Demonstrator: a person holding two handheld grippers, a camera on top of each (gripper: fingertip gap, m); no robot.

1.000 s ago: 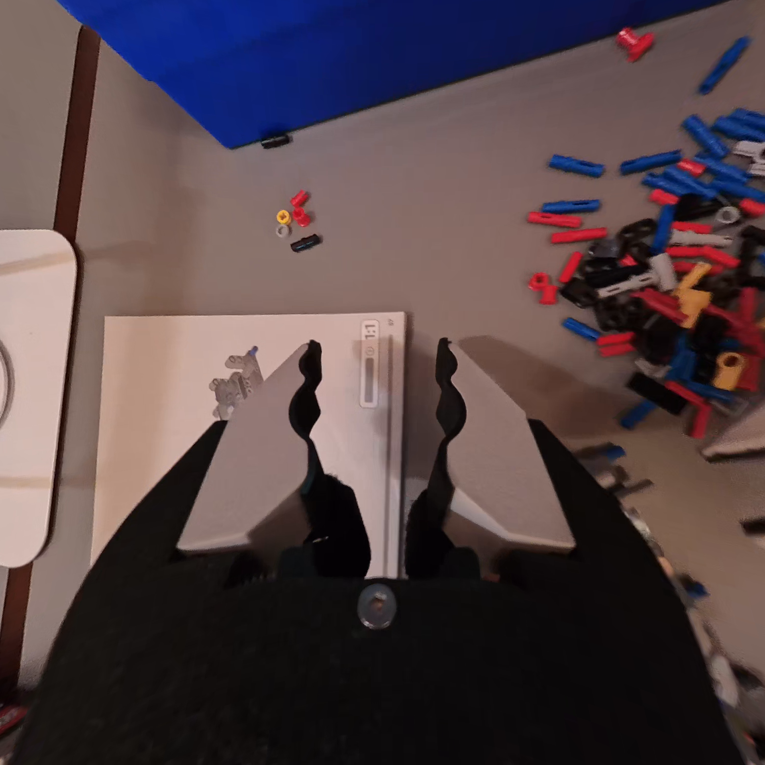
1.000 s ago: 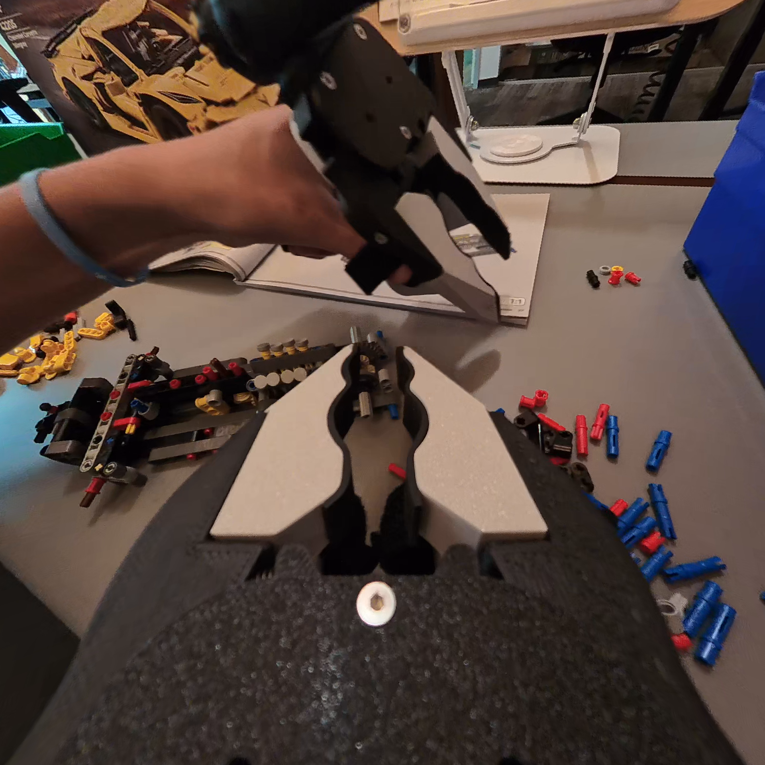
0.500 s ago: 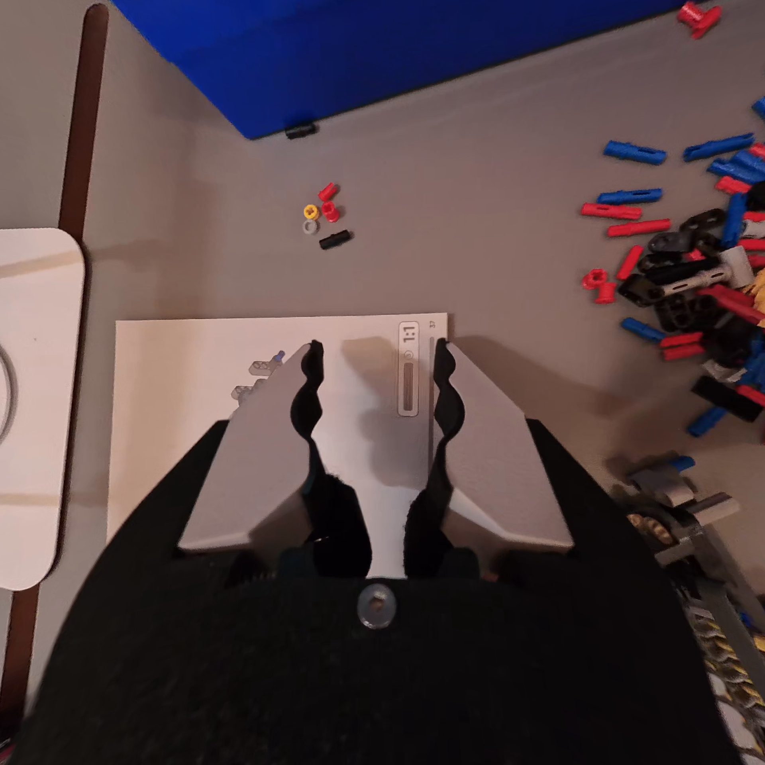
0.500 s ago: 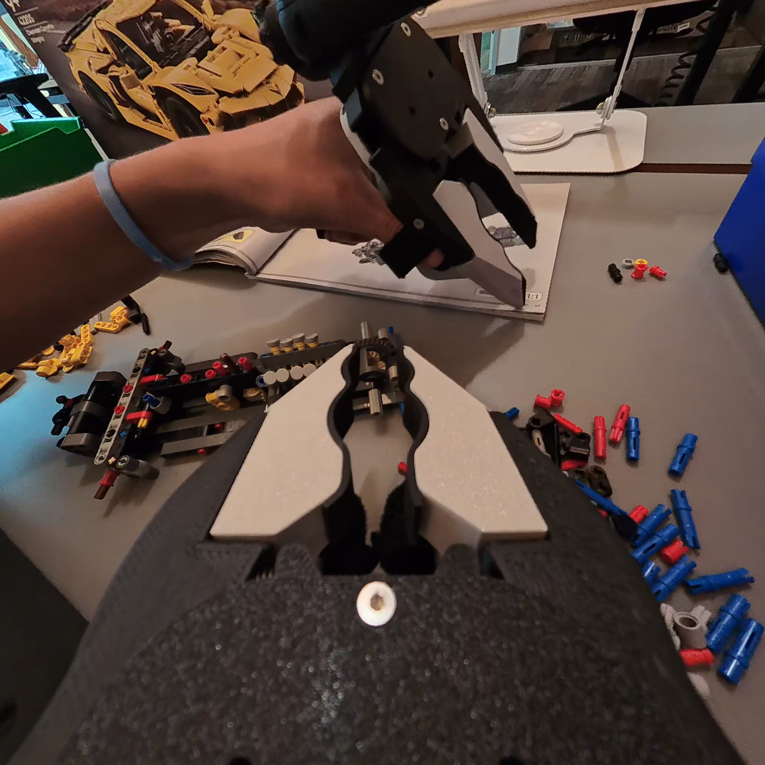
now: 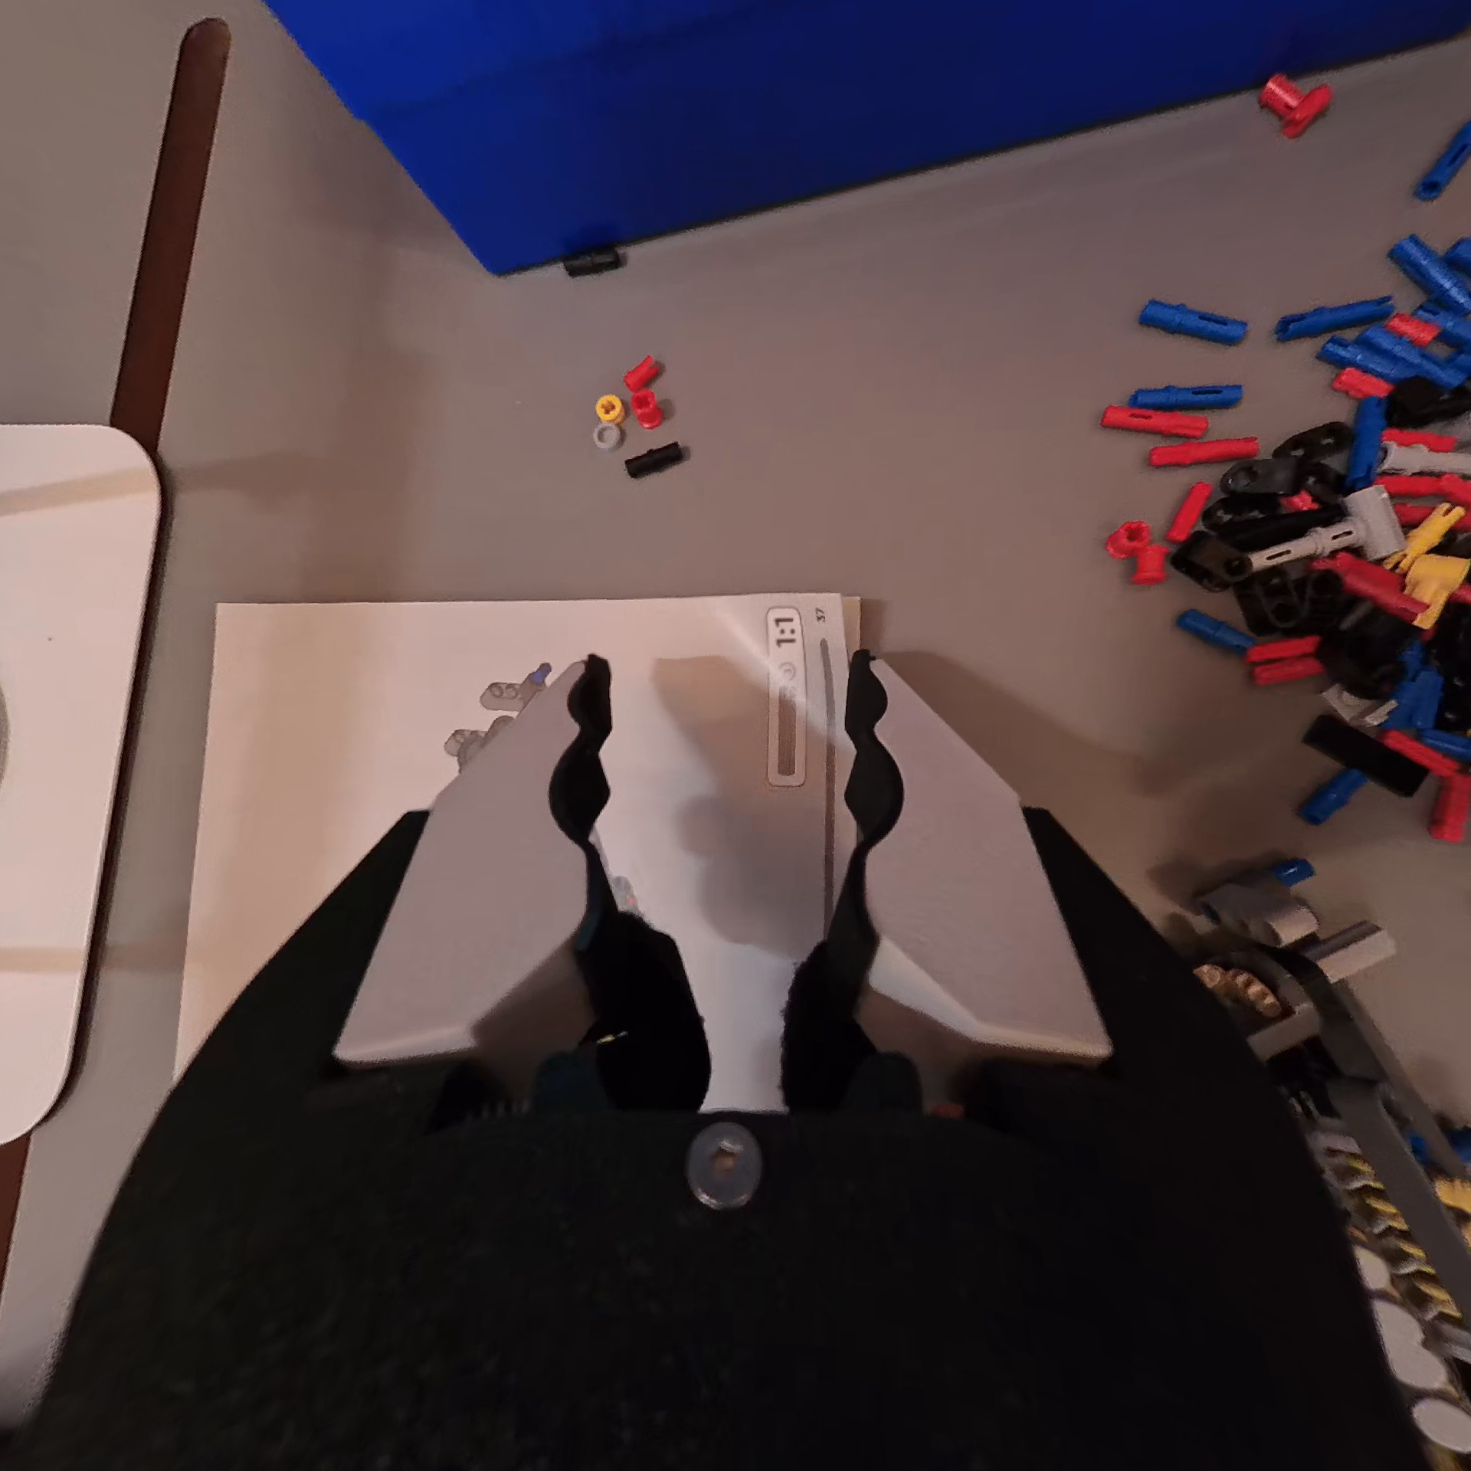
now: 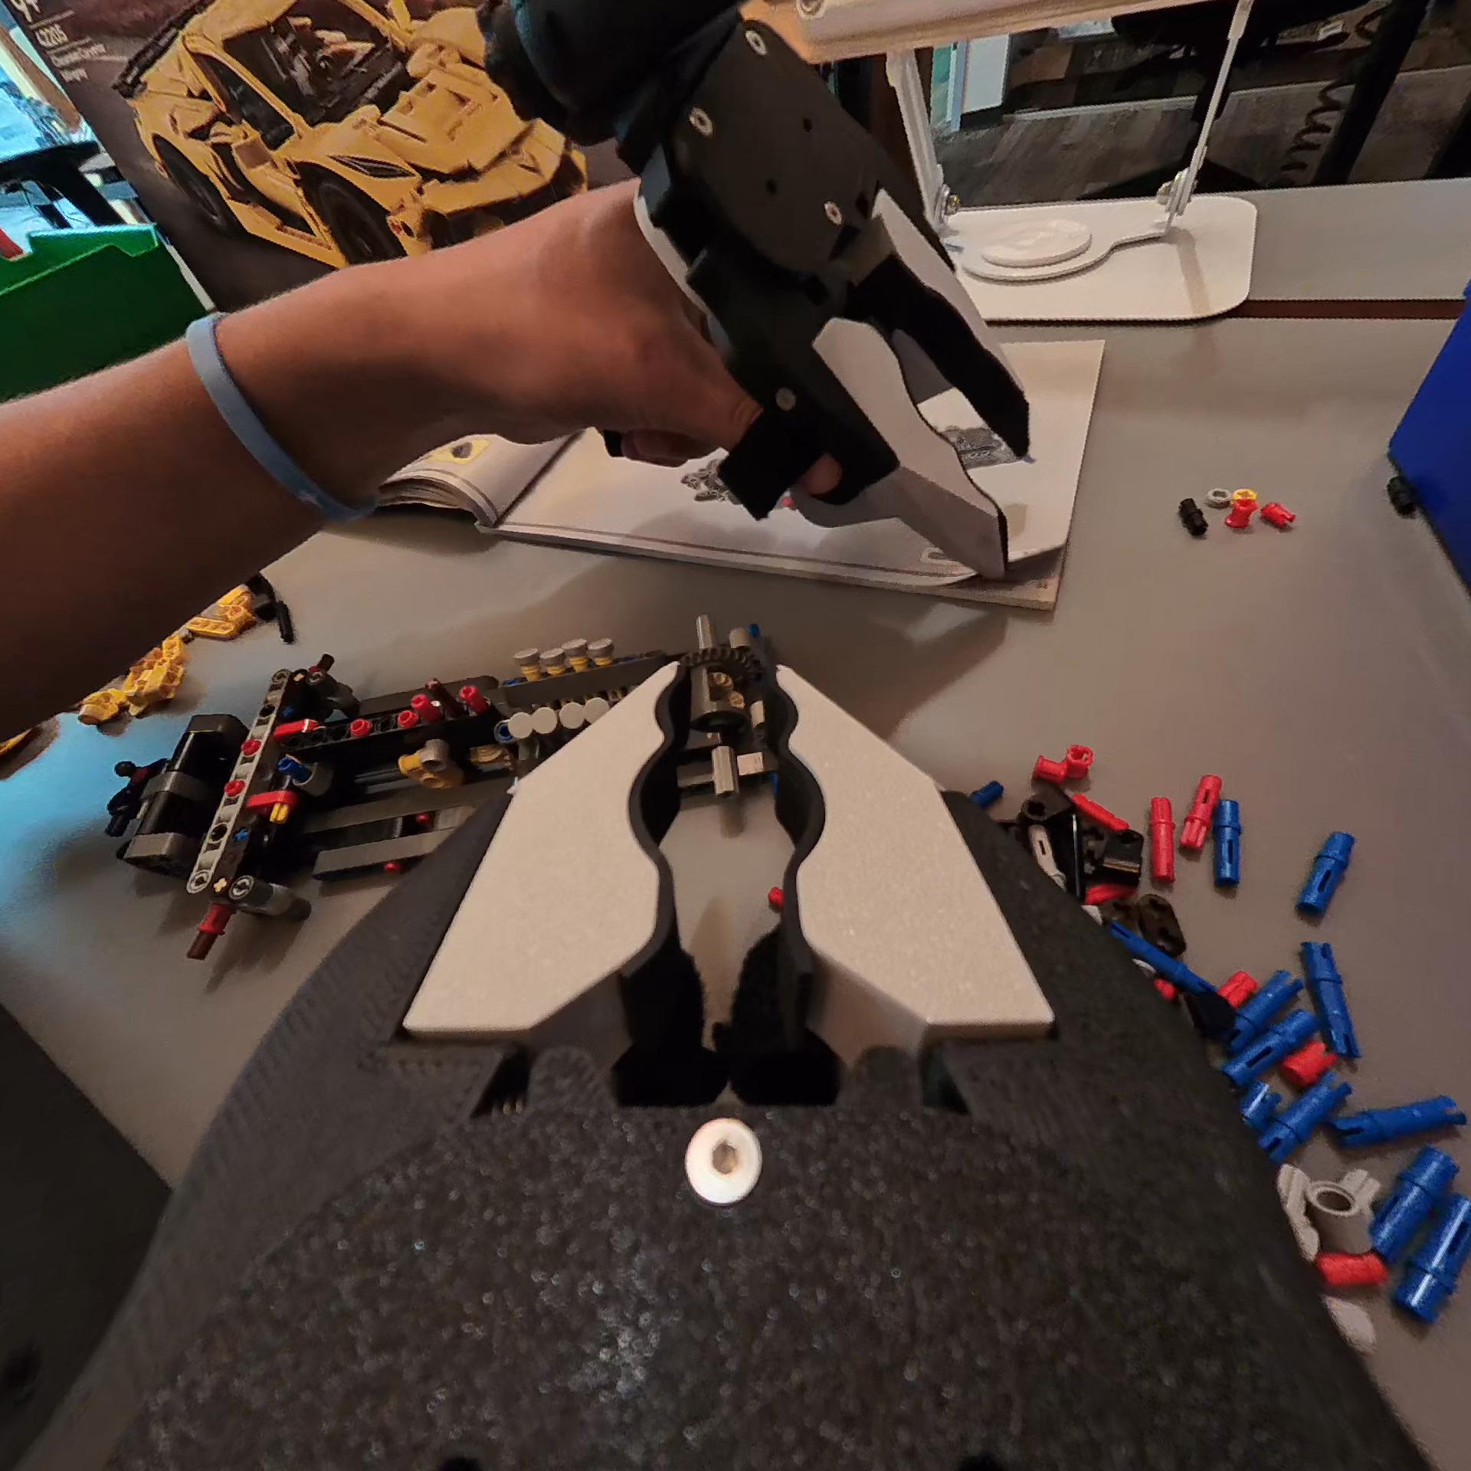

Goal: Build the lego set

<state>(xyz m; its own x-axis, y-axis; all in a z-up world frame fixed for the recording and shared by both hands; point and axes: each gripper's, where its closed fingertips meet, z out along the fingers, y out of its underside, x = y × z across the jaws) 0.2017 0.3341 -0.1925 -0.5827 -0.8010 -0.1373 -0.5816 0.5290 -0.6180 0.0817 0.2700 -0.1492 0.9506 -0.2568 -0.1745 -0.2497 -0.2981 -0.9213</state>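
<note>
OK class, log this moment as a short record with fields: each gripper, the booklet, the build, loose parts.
left gripper: open, empty, tips at the booklet's corner
right gripper: open, empty, over the chassis end
booklet: open on the table
chassis: part-built, lying on the table
loose pins: blue and red, scattered to the right
small parts: few, near the blue box

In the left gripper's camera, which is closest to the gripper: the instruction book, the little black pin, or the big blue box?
From the left gripper:
1. Instruction book, right under its fingertips.
2. Little black pin, ahead on the grey table.
3. Big blue box, farthest, at the top.
</note>
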